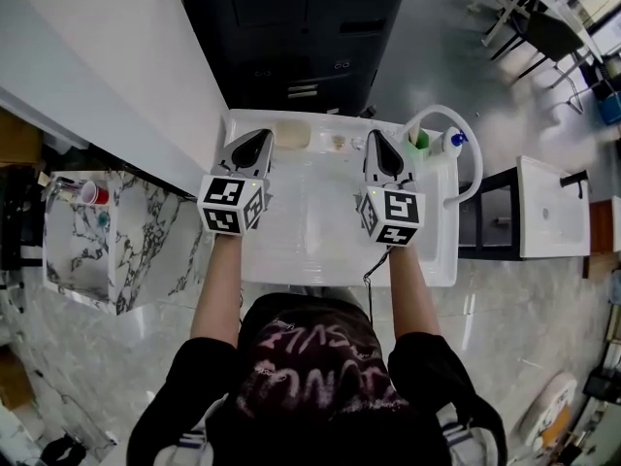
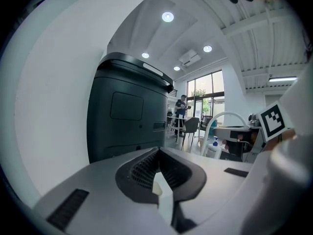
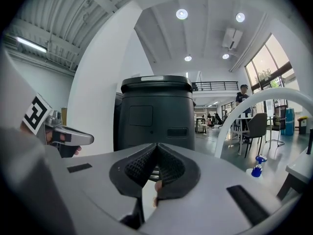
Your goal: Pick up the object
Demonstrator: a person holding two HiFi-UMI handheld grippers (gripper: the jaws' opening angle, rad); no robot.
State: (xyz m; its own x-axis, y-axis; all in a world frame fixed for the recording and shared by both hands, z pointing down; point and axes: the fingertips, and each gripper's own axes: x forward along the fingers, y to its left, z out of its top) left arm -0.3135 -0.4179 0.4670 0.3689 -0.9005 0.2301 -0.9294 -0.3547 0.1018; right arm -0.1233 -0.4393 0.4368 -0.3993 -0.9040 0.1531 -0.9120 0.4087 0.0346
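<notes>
Left claw [image 1: 254,144] and right claw [image 1: 379,146] both shut, empty; pale block [image 1: 292,135], presumably the object, at far rim of sink [image 1: 312,223], just right of left claw, the nearer.

Black-and-white square markers pattern the grey left hand-held gripper [image 1: 256,140] and right hand-held gripper [image 1: 376,140] over a white sink [image 1: 310,236]; a red cup [image 1: 94,194] stands out on a white, black-veined marble desk [image 1: 155,233]; the cabinet [image 1: 291,27] is black.
</notes>
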